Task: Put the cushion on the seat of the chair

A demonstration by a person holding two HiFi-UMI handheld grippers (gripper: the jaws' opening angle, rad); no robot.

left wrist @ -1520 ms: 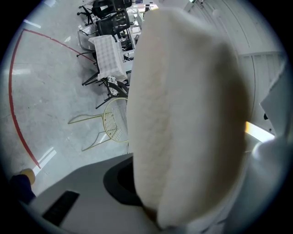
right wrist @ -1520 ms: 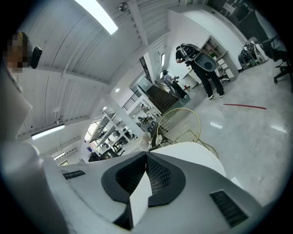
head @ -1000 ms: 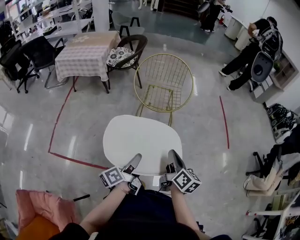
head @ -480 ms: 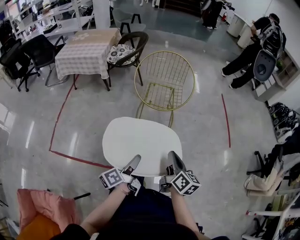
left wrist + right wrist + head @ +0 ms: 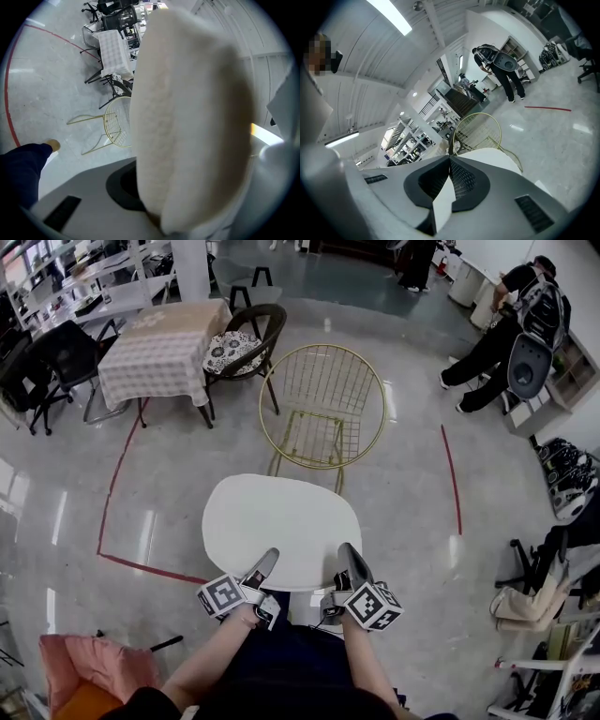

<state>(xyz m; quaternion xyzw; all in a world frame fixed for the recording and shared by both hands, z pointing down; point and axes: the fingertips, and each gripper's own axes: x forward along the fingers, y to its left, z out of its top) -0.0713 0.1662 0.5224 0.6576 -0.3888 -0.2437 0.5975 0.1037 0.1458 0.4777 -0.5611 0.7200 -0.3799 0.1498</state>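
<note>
White cushion (image 5: pixel 281 521) sits clamped inside both jaws.

Dark navy clothing (image 5: pixel 281 667); grey left gripper (image 5: pixel 265 563) and right gripper (image 5: pixel 349 557), each with a black-and-white marker cube (image 5: pixel 223 594)

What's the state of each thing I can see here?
cushion: lifted, held by its near edge.
left gripper: shut on the cushion.
right gripper: shut on the cushion.
gold wire chair: upright, seat bare.
dark chair: upright, patterned pad on seat.
</note>
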